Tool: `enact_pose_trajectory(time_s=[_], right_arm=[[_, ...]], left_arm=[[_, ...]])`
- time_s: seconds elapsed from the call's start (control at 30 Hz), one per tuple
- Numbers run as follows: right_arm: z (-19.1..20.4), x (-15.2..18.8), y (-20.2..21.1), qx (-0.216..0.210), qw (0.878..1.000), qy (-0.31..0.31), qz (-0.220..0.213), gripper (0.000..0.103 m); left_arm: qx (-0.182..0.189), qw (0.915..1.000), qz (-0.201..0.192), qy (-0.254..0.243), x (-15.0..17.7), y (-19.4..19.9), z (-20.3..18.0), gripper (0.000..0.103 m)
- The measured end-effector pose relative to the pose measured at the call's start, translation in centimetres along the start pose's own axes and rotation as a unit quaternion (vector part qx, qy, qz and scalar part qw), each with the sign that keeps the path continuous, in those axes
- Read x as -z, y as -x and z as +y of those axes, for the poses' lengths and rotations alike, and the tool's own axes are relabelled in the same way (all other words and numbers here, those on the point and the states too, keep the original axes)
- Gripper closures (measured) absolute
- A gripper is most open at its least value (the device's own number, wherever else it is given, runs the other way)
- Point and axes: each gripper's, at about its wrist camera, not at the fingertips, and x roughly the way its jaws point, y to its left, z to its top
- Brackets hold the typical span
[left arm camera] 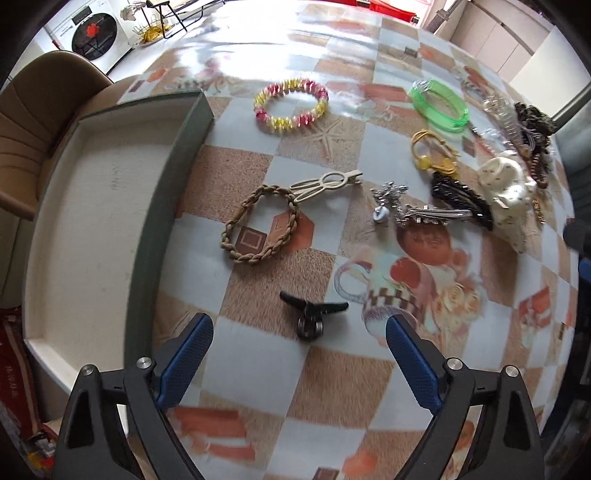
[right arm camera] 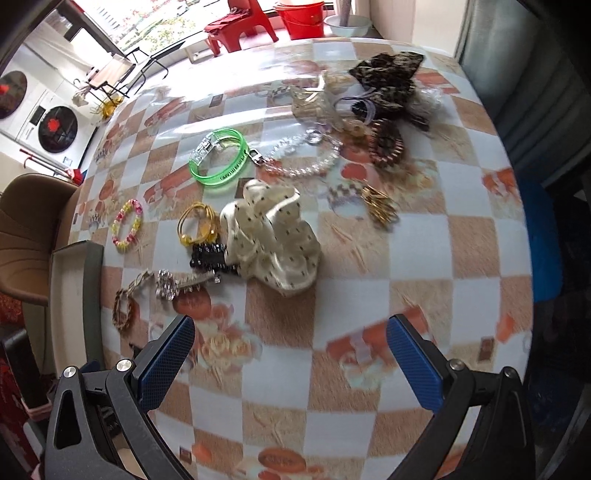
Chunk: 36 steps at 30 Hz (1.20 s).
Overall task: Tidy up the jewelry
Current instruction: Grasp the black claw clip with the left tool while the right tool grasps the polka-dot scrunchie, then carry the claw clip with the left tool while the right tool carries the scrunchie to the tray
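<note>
Left tongs (left arm camera: 299,345) released, black clip (left arm camera: 312,314) between the tips; tray (left arm camera: 147,229) wall just left. Right tongs (right arm camera: 291,350) released over bare worktop (right arm camera: 369,266); only this view shows its far edge

brown chair (left arm camera: 33,122), washer (left arm camera: 94,37), red stool (right arm camera: 240,22)

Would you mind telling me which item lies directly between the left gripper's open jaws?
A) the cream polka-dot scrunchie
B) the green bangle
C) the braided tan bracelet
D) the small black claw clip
D: in the left wrist view the small black claw clip lies on the tablecloth between the open jaws of the left gripper, untouched.
</note>
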Motion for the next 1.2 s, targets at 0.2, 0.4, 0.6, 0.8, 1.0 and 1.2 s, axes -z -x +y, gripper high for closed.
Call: enact_pose_trajectory(time_s=[0.2,0.4,0.6,0.8,1.0,1.2], right_arm=[[0.6,-2.9,-3.5,0.0,1.0,0.004,-0.004,0.0],[0.6,-4.2,-6.2,-0.003,1.0,-0.008,0.015,0.029],[0.7,-4.0,-6.3,-0.012,1.0,-0.006,0.014,0.078],[0.1,-3.5,-5.4,-0.018,1.0,-0.014,0.016,0.088],[-0.7,-2.5,-3.4,-0.04,0.999,-0.026,0.01,0.088],[-1.3,-0.9,-1.2,-0.067,0.997,-0.044,0.012,0.088]], left_arm=[[-0.009,0.9999,0.007,0.008,-0.3,-1.8,0.1,0.019],[-0.009,1.0,0.003,0.0,-0.1,-2.2,-0.7,0.03],[0.002,0.9999,-0.006,-0.01,0.4,-1.6,-2.4,0.048],[0.019,0.9997,-0.007,-0.015,0.6,-0.6,-2.8,0.055],[0.027,0.9992,-0.015,-0.027,0.7,1.6,-3.5,0.055],[0.032,0.9981,-0.031,-0.044,0.5,5.0,-4.2,0.055]])
